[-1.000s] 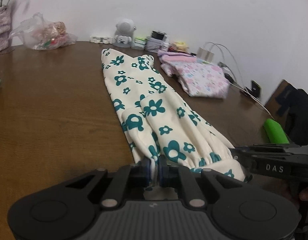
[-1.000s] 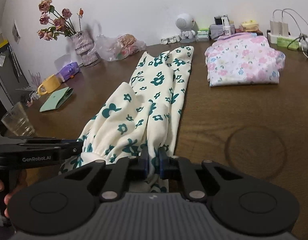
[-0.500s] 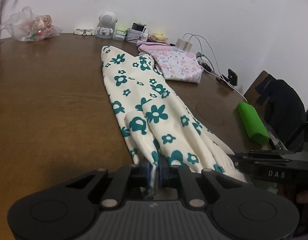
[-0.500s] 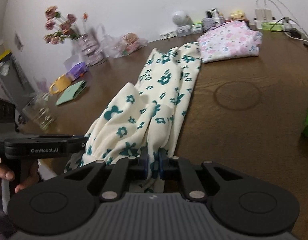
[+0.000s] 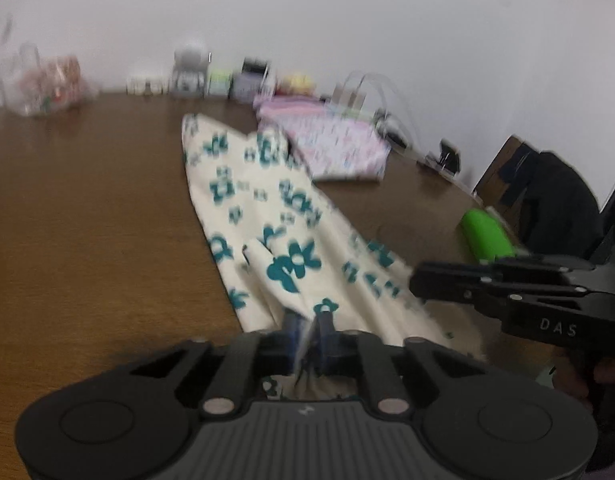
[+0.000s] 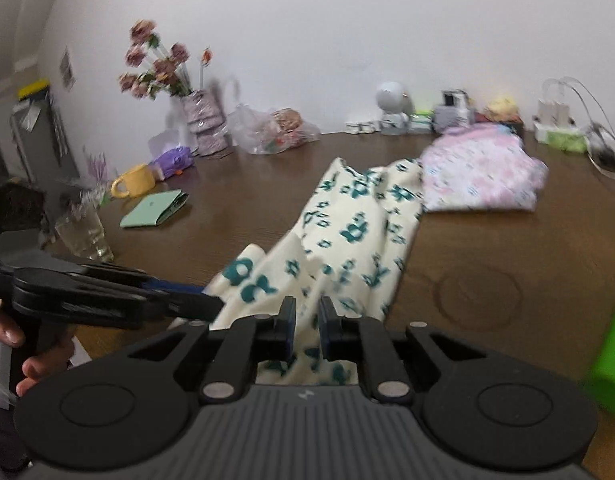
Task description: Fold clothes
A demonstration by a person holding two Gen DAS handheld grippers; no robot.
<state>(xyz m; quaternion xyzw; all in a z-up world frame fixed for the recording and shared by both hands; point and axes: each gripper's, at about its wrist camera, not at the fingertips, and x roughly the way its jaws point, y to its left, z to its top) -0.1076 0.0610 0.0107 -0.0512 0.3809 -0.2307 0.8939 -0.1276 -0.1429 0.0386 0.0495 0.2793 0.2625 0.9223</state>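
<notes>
Holding the near hem of the long cream garment with teal flowers (image 5: 267,216) lifted off the brown wooden desk (image 5: 87,200), your left claw (image 5: 307,326) pinches cloth while your right claw (image 6: 306,322) stands slightly spread around it, so you need an even carry toward the far end.

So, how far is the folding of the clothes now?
Done: the pink garment lies folded near the wall. In hand: the cream flowered garment lies as a long strip. The left gripper pinches its near end; cloth also sits inside the right gripper, grip unclear. Left: probably folding that end over toward the far end.
</notes>
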